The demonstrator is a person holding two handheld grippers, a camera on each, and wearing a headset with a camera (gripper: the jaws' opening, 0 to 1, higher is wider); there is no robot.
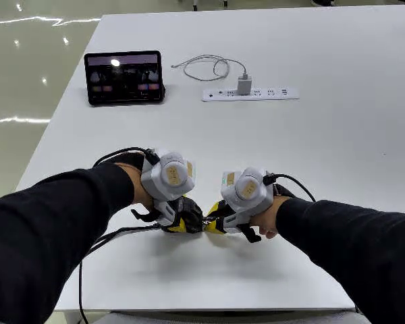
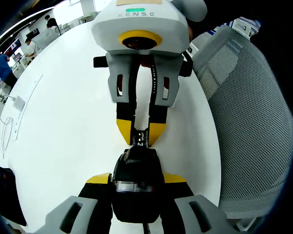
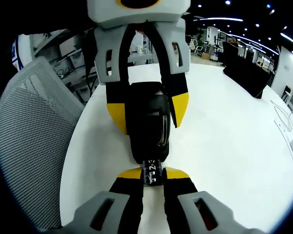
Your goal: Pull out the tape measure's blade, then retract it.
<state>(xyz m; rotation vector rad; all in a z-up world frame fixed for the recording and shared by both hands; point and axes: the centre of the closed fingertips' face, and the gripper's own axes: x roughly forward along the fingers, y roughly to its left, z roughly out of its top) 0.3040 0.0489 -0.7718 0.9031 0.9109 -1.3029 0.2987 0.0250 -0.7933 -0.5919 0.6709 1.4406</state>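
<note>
On the white table (image 1: pixel 324 148), a dark tablet (image 1: pixel 124 77) sits left of a power strip (image 1: pixel 251 94), charger (image 1: pixel 244 85) plugged in, cable (image 1: pixel 206 66) looped behind.

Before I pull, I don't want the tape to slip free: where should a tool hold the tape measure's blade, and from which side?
Take the short exposed end of the blade, head-on from opposite the case, in line with it. It juts straight out of the case, which the left tool clamps, so a straight pull should suit. The right tool pinches it there.
</note>
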